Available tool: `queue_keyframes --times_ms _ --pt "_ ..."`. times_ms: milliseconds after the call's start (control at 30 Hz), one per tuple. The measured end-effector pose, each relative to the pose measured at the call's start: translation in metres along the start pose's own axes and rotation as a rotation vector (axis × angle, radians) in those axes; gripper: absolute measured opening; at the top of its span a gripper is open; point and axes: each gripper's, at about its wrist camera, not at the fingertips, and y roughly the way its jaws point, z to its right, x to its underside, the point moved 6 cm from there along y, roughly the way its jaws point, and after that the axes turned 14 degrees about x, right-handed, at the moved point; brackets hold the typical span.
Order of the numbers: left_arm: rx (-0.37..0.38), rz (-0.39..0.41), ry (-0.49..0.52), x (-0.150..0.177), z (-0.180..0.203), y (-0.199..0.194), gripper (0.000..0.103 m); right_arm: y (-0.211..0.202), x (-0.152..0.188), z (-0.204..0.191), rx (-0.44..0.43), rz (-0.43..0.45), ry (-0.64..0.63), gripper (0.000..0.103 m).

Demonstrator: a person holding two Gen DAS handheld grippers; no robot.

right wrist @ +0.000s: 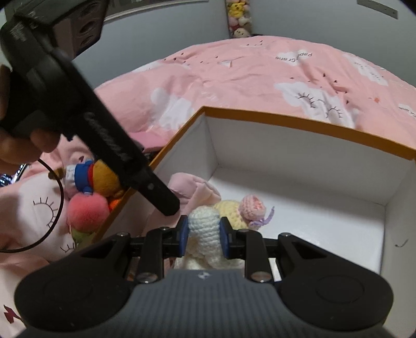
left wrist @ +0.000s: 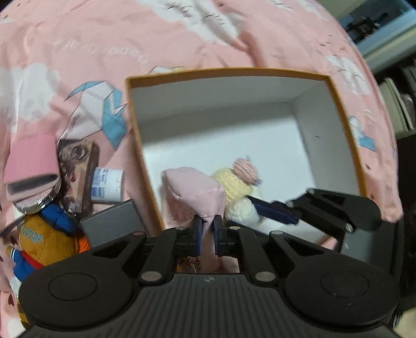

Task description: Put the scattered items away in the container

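One open box (left wrist: pixel 338 109), orange outside and white inside, is set on a bed covered by a pink quilt (left wrist: pixel 78 52) printed with white clouds and paper cranes. Two soft items are seen inside it at its near left corner: a pink cloth pouch (left wrist: pixel 195 192) and a crocheted doll (left wrist: pixel 235 187) in cream, yellow and pink. The pouch is pinched at its lower end by the left gripper (left wrist: pixel 207 228), whose jaws are pressed tight on the fabric. The doll's cream part is clamped between the blue pads of the right gripper (right wrist: pixel 203 230). Outside the box, beside its left wall, several things are left scattered: one orange and blue plush figure (left wrist: pixel 52 234), one pink pompom (right wrist: pixel 87 210), one white tube (left wrist: pixel 108 184), one small printed card or booklet (left wrist: pixel 78 166). A grey wall and one hanging column of small plush toys (right wrist: pixel 238 18) are seen behind the bed; shelves are made out dimly at the right edge of the left view.
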Motion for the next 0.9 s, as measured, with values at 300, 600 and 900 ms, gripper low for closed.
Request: queue_keyframes --times_ms 300,600,900 --pt "-0.095 0.052 0.039 0.003 -0.003 0.012 0.022 0.012 0.009 -0.029 0.101 0.01 -0.119 0.028" --pt "-0.083 0.121 0.173 0.02 0.01 -0.002 0.035 0.001 0.004 -0.028 0.164 0.048 -0.108 0.04" --pt "-0.06 0.311 0.246 0.043 0.016 -0.044 0.04 -0.026 0.0 -0.008 0.254 0.119 -0.029 0.05"
